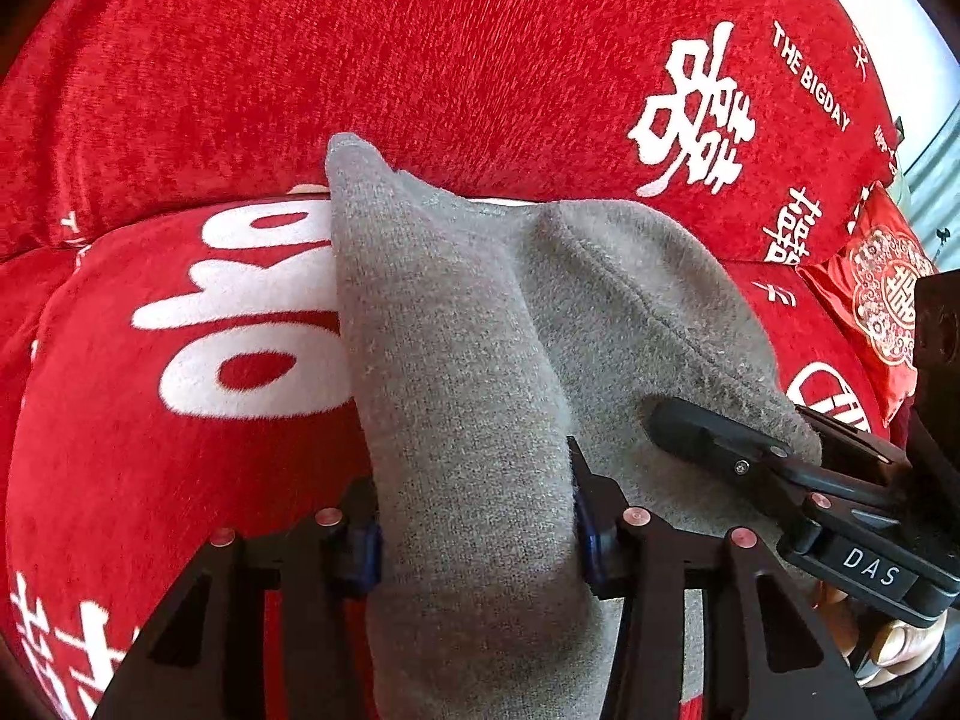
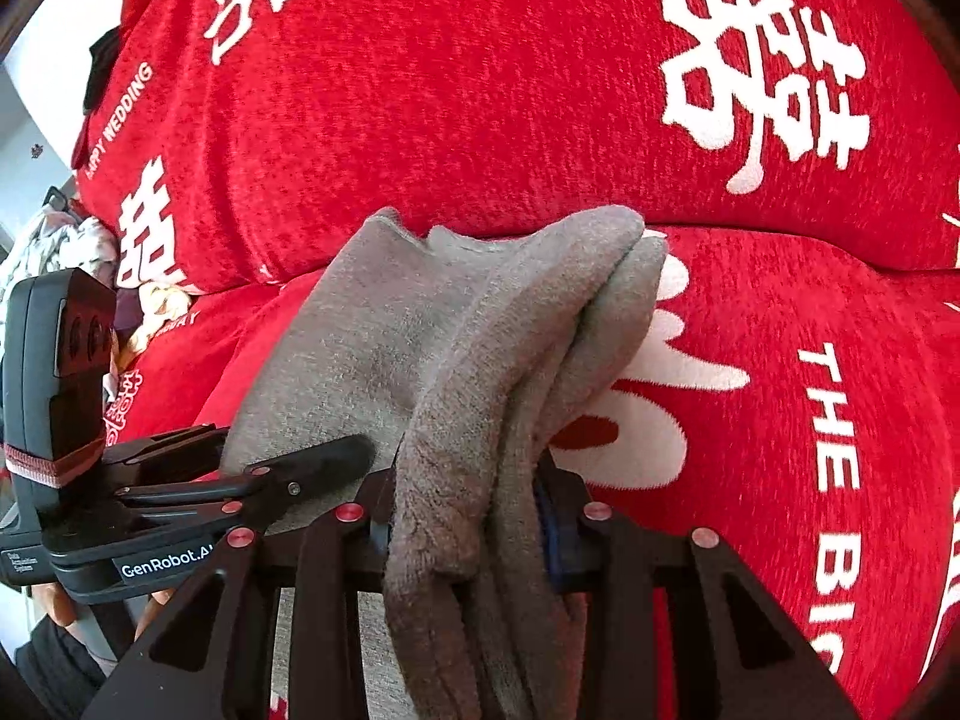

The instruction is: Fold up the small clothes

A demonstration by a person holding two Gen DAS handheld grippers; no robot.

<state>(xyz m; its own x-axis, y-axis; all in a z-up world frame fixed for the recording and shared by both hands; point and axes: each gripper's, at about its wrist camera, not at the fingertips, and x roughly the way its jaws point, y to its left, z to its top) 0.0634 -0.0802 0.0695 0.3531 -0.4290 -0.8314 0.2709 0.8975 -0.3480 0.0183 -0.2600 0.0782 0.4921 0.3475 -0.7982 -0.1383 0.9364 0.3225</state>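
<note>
**Both tools hold the grey cloth over the red sofa**

I see a big red sofa cover [image 1: 480, 60] with white letters on it. The grey cloth [image 1: 468, 372] hangs above the seat, lifted off it at my end. My left tool [image 1: 477, 534] is clamped on one bunched part of the cloth. My right tool [image 2: 474, 516] is clamped on a thicker, folded part. A small red cushion [image 1: 882, 306] lies at the far side.

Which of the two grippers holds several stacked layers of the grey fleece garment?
The right gripper: it pinches a bunched edge of several layers of the grey fleece garment. The left gripper clamps one smooth fold.
</note>
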